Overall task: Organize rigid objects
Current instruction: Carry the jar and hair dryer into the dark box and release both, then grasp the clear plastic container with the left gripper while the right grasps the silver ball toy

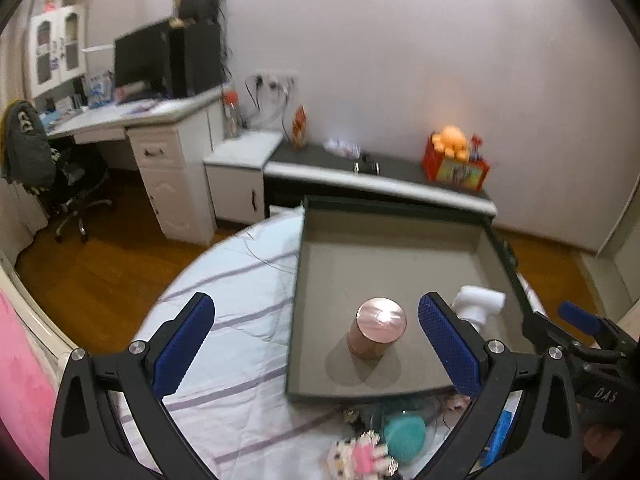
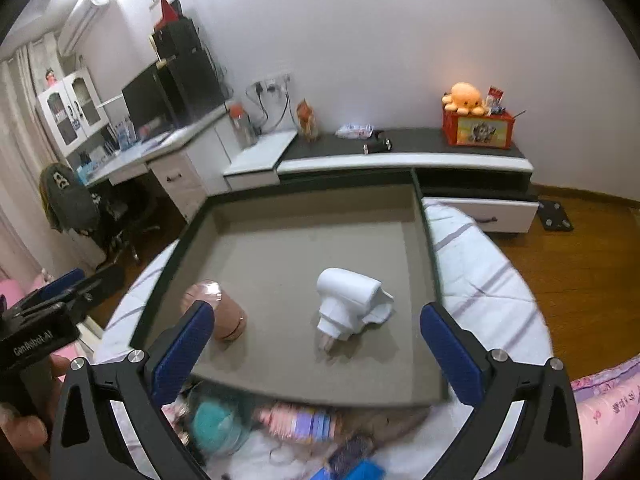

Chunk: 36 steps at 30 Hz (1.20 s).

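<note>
A grey tray with dark rim [image 1: 316, 264] [image 2: 280, 248] lies on the striped bedsheet. Inside it stand a pink cylindrical jar [image 1: 378, 334] [image 2: 224, 312] and a white hair dryer [image 1: 478, 306] [image 2: 352, 300]. My left gripper [image 1: 316, 346] is open and empty, above the tray's near left edge, with the jar between its fingers' line of sight. My right gripper [image 2: 316, 350] is open and empty above the tray's near edge. In front of the tray lie a teal round object [image 1: 404, 436] [image 2: 214, 424], a pink-white block figure [image 1: 360, 456] and a pink-purple box [image 2: 300, 424].
A low dark-topped cabinet [image 2: 400, 152] with a red box and orange plush [image 2: 476, 120] stands behind the bed. A white desk [image 1: 132, 120] with monitor and an office chair [image 1: 48, 168] are at left. Wooden floor surrounds the bed. A blue item [image 2: 360, 470] lies at the bottom.
</note>
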Each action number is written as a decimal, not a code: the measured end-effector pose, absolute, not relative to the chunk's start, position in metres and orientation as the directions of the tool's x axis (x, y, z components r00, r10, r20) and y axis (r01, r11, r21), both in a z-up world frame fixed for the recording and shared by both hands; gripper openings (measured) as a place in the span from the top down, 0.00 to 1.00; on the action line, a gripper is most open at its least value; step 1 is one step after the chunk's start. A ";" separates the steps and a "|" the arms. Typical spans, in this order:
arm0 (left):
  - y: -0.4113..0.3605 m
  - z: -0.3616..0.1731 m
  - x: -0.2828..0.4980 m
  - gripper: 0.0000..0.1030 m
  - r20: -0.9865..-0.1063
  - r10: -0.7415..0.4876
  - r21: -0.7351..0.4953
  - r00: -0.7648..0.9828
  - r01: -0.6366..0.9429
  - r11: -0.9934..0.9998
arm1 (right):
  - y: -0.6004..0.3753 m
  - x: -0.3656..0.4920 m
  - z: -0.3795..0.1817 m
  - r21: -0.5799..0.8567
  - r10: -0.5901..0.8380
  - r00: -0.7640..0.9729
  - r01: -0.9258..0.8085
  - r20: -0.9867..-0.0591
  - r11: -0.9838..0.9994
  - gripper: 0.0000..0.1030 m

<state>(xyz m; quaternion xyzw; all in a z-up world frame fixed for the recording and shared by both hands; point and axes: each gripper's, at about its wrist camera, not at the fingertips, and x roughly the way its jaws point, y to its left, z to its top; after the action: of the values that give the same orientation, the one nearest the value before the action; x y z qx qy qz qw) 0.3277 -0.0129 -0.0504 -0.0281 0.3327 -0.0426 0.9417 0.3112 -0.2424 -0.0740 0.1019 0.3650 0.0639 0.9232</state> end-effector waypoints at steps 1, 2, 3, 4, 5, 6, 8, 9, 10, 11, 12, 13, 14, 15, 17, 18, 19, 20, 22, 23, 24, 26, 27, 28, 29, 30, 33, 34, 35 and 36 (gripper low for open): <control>-0.009 -0.046 0.318 0.00 -0.607 -0.094 -0.081 0.789 0.056 0.995 | -0.243 0.303 -0.069 0.232 0.186 0.736 -0.041 -0.651 0.972 0.00; -0.003 -0.041 0.305 0.00 -0.584 -0.086 -0.078 0.807 0.050 0.996 | -0.244 0.294 -0.064 0.232 0.180 0.747 -0.035 -0.640 0.972 0.00; 0.001 -0.038 0.296 0.00 -0.571 -0.081 -0.076 0.817 0.046 0.996 | -0.246 0.282 -0.057 0.232 0.168 0.761 -0.024 -0.627 0.972 0.00; 0.004 -0.036 0.286 0.00 -0.558 -0.076 -0.072 0.826 0.043 0.996 | -0.246 0.273 -0.052 0.231 0.162 0.769 -0.019 -0.619 0.973 0.00; 0.004 -0.034 0.278 0.00 -0.549 -0.072 -0.068 0.833 0.041 0.997 | -0.247 0.263 -0.048 0.229 0.157 0.777 -0.017 -0.609 0.973 0.00; 0.007 -0.032 0.268 0.00 -0.540 -0.069 -0.065 0.839 0.040 0.997 | -0.246 0.252 -0.043 0.227 0.150 0.787 -0.013 -0.599 0.974 0.00; 0.009 -0.032 0.251 0.00 -0.532 -0.063 -0.061 0.844 0.037 0.997 | -0.246 0.234 -0.038 0.220 0.135 0.797 -0.003 -0.588 0.976 0.00; 0.010 -0.033 0.241 0.00 -0.530 -0.065 -0.061 0.845 0.038 0.997 | -0.245 0.226 -0.035 0.216 0.126 0.801 0.004 -0.585 0.976 0.00; 0.010 -0.035 0.235 0.00 -0.533 -0.067 -0.062 0.844 0.040 0.997 | -0.245 0.217 -0.034 0.215 0.120 0.804 0.009 -0.582 0.977 0.00; 0.011 -0.038 0.227 0.00 -0.541 -0.064 -0.063 0.839 0.036 0.997 | -0.243 0.207 -0.033 0.215 0.118 0.809 0.011 -0.576 0.977 0.00; 0.012 -0.041 0.222 0.00 -0.546 -0.062 -0.066 0.835 0.031 0.997 | -0.242 0.201 -0.032 0.215 0.116 0.811 0.012 -0.573 0.976 0.00; 0.012 -0.044 0.217 0.00 -0.551 -0.062 -0.069 0.832 0.028 0.997 | -0.241 0.195 -0.033 0.215 0.114 0.812 0.015 -0.573 0.976 0.00; 0.014 -0.049 0.210 0.00 -0.559 -0.067 -0.075 0.826 0.030 0.997 | -0.240 0.189 -0.034 0.214 0.110 0.812 0.019 -0.573 0.977 0.00; 0.012 -0.052 0.206 0.00 -0.568 -0.070 -0.078 0.820 0.032 0.996 | -0.238 0.182 -0.037 0.207 0.105 0.810 0.020 -0.577 0.978 0.00; 0.012 -0.059 0.197 0.00 -0.581 -0.072 -0.077 0.811 0.034 0.996 | -0.234 0.170 -0.047 0.194 0.099 0.799 0.023 -0.593 0.981 0.00; 0.012 -0.064 0.191 0.00 -0.588 -0.071 -0.072 0.806 0.036 0.997 | -0.234 0.165 -0.053 0.195 0.102 0.791 0.022 -0.604 0.981 0.00; 0.013 -0.067 0.187 0.00 -0.592 -0.069 -0.068 0.803 0.035 0.997 | -0.232 0.160 -0.060 0.199 0.108 0.781 0.021 -0.616 0.980 0.00; 0.013 -0.071 0.183 0.00 -0.598 -0.068 -0.065 0.798 0.035 0.997 | -0.231 0.155 -0.067 0.200 0.112 0.770 0.021 -0.628 0.979 0.00; 0.014 -0.081 0.174 0.00 -0.614 -0.077 -0.071 0.785 0.043 0.997 | -0.226 0.148 -0.080 0.194 0.117 0.749 0.015 -0.652 0.981 0.00; 0.014 -0.085 0.171 0.00 -0.623 -0.079 -0.072 0.778 0.043 0.996 | -0.223 0.144 -0.085 0.191 0.120 0.740 0.011 -0.661 0.982 0.00; 0.014 -0.090 0.168 0.00 -0.633 -0.077 -0.073 0.770 0.040 0.997 | -0.220 0.141 -0.092 0.185 0.123 0.729 0.004 -0.673 0.983 0.00; 0.014 -0.100 0.163 0.00 -0.652 -0.082 -0.081 0.753 0.038 0.996 | -0.215 0.136 -0.100 0.178 0.129 0.715 -0.006 -0.687 0.984 0.00; 0.013 -0.104 0.162 0.00 -0.662 -0.087 -0.086 0.745 0.041 0.995 | -0.211 0.134 -0.104 0.174 0.135 0.708 -0.017 -0.693 0.985 0.00; 0.011 -0.107 0.161 0.00 -0.669 -0.090 -0.090 0.738 0.040 0.995 | -0.208 0.132 -0.105 0.168 0.136 0.705 -0.024 -0.696 0.985 0.00; 0.010 -0.109 0.160 0.00 -0.676 -0.091 -0.096 0.732 0.035 0.995 | -0.203 0.131 -0.108 0.152 0.134 0.702 -0.037 -0.700 0.988 0.00; 0.009 -0.111 0.159 0.00 -0.678 -0.093 -0.100 0.729 0.033 0.994 | -0.198 0.129 -0.110 0.136 0.131 0.698 -0.048 -0.704 0.989 0.00; 0.003 -0.117 0.158 0.00 -0.690 -0.100 -0.109 0.717 0.034 0.993 | -0.188 0.127 -0.116 0.101 0.122 0.689 -0.071 -0.715 0.992 0.00; 0.001 -0.119 0.158 0.00 -0.693 -0.097 -0.105 0.715 0.032 0.994 | -0.187 0.127 -0.118 0.094 0.119 0.686 -0.074 -0.718 0.993 0.00; -0.001 -0.119 0.158 0.00 -0.696 -0.092 -0.100 0.712 0.031 0.995 | -0.186 0.128 -0.120 0.086 0.114 0.683 -0.075 -0.721 0.993 0.00; -0.003 -0.120 0.160 0.00 -0.700 -0.086 -0.092 0.709 0.030 0.995 | -0.186 0.128 -0.123 0.082 0.111 0.680 -0.076 -0.725 0.994 0.00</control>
<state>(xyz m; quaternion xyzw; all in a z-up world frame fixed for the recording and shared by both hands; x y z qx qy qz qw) 0.1598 -0.0032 -0.1200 -0.0367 0.3801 -0.0313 0.9237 0.1284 -0.1857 -0.1230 0.0224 0.3966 0.0509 0.9163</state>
